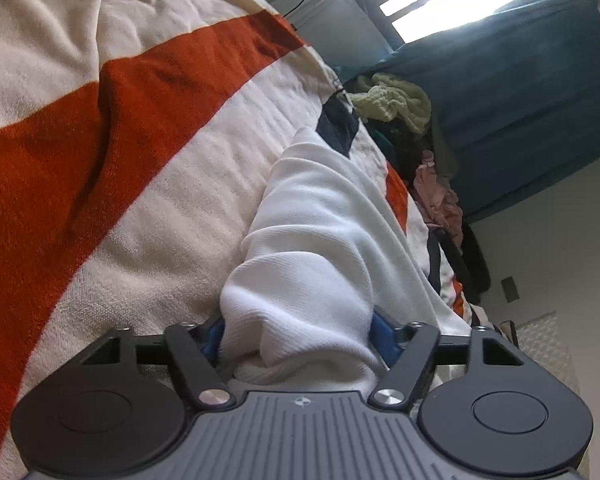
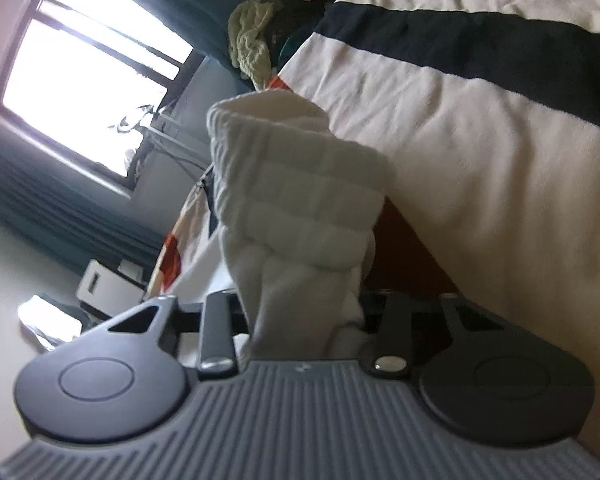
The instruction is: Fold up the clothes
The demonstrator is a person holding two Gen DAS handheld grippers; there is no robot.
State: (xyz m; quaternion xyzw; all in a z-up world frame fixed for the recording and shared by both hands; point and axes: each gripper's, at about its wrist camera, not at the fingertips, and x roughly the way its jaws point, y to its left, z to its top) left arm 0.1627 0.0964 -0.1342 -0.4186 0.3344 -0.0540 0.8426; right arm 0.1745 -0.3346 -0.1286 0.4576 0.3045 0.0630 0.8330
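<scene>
- White garment (image 1: 312, 240): a soft knit piece of clothing, held at two places and stretched over a bed.
- In the left wrist view, the left gripper (image 1: 298, 340) has a thick bunch of the white cloth between its fingers, which are closed on it; a blue finger pad (image 1: 382, 334) shows at the edge of the bunch.
- From there the cloth runs away from the camera as a long rumpled ridge, lying on the blanket (image 1: 140, 140).
- The blanket is cream with a broad orange stripe and a dark navy stripe, and it covers the bed.
- In the right wrist view, the right gripper (image 2: 304, 320) is closed on another part of the white garment (image 2: 296, 208).
- This part ends in a ribbed cuff (image 2: 292, 152), which stands up in front of the camera, open at the top.
- The striped blanket (image 2: 480, 140) fills the right side of this view.
- At the far edge of the bed sits a pile of other clothes: a pale yellow-green knit piece (image 1: 396, 104) and some pink cloth (image 1: 440, 196).
- Behind the pile hangs a teal curtain (image 1: 520, 100) beside a bright window (image 2: 84, 80).
</scene>
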